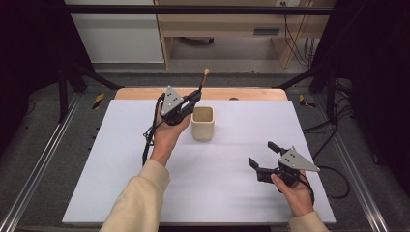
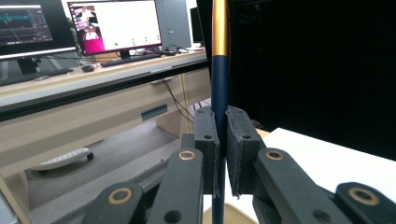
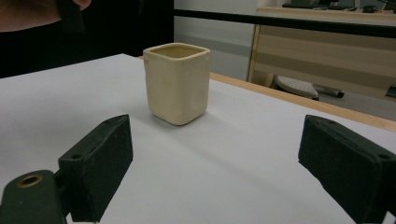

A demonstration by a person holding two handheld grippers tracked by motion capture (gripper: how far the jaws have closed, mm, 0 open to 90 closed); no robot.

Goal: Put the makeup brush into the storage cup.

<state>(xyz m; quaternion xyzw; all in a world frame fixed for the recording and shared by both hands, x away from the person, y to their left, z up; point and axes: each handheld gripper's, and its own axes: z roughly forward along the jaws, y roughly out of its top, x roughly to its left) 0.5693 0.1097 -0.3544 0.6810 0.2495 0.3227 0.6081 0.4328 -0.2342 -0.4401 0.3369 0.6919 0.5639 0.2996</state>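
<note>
A cream square cup (image 1: pixel 203 123) stands upright near the middle of the white table sheet (image 1: pixel 121 159); the right gripper view has it (image 3: pixel 177 82) straight ahead. Just left of the cup my left gripper (image 1: pixel 195 98) is shut on a thin brush (image 1: pixel 203 80) with a dark blue handle, a gold band and a pale tip, pointing up and away. In the left gripper view the handle (image 2: pixel 219 70) runs upright between the pads (image 2: pixel 243 149). My right gripper (image 1: pixel 263 155) rests at the front right, open and empty, with its jaws (image 3: pixel 219 168) facing the cup.
The wooden table edge (image 1: pixel 251 94) shows behind the sheet. Beyond it are a desk with a drawer (image 1: pixel 270 26), cables on the floor (image 1: pixel 333 121) and dark frame posts on both sides. Monitors (image 2: pixel 114 23) stand on a desk in the left gripper view.
</note>
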